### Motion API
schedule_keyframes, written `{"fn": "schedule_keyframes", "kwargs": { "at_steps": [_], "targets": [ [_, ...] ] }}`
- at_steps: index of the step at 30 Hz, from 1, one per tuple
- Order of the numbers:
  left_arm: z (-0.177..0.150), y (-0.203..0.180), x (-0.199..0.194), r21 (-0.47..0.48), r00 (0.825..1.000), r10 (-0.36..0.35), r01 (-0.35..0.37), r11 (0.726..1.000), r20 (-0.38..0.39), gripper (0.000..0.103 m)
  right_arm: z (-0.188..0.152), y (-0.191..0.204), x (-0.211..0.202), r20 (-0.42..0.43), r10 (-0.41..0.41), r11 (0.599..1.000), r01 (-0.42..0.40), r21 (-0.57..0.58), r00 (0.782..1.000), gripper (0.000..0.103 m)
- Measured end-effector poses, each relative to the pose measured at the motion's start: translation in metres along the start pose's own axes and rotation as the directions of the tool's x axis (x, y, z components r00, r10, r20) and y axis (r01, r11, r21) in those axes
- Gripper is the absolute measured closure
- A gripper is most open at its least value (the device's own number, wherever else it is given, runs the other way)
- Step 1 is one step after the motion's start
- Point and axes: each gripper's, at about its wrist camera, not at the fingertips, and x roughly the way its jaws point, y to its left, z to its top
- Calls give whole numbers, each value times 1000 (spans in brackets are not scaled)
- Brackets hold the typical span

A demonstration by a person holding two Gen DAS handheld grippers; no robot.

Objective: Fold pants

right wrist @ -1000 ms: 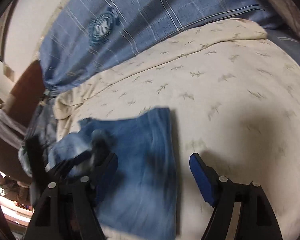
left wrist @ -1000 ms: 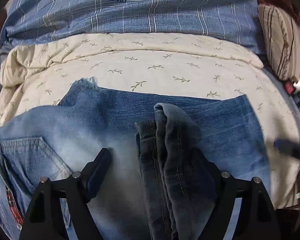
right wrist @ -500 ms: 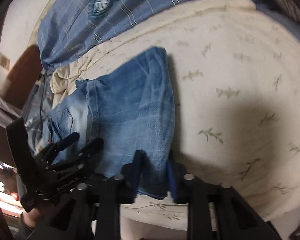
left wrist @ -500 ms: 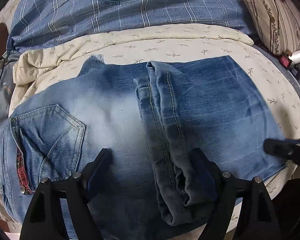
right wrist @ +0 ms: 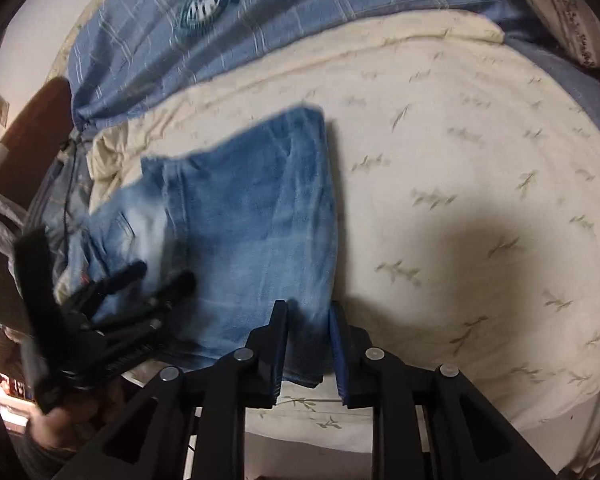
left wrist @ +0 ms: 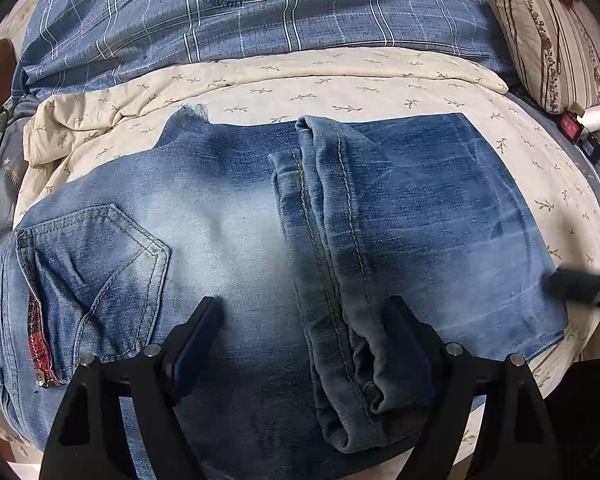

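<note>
**Two grippers on the folded jeans**

Both tools worked the blue jeans (left wrist: pixel 228 216), which lay folded on the cream bedspread (left wrist: pixel 340 84); the left gripper (left wrist: pixel 304 344) stood wide apart, astride the rolled leg (left wrist: pixel 332 240) at six o'clock; the right gripper (right wrist: pixel 309 340) had the jeans' near corner between its jaws, which were easing open; the plaid quilt (left wrist: pixel 260 20) lay at twelve o'clock.

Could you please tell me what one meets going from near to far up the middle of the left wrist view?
Faded blue denim jeans with a bunched seam fold → cream quilt with a small leaf print → blue plaid bedcover with a round crest.
</note>
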Motion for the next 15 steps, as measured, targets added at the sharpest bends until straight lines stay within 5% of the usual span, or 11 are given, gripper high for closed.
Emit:
{"fn": "schedule_keyframes", "kwargs": {
  "at_steps": [4, 8, 11, 13, 15],
  "targets": [
    [-2, 0, 1, -2, 1000, 2, -2, 1000, 4, 18, 20, 12, -21, 78, 55, 998, -54, -21, 995, 80],
    [-3, 0, 1, -10, 1000, 6, -6, 1000, 5, 17, 46, 16, 5, 16, 212, 977, -212, 5, 977, 80],
    [-2, 0, 1, -21, 1000, 10, -10, 1000, -5, 17, 47, -7, 60, -124, 186, 979, -174, 106, 975, 77],
    [-1, 3, -3, -29, 1000, -9, 9, 1000, -12, 19, 49, -13, 55, -90, 242, 963, -228, 147, 966, 78],
    [-1, 8, -15, -58, 999, -51, 51, 997, 13, 19, 57, -8, 42, -76, 209, 974, -200, 107, 975, 76]
  ]
}}
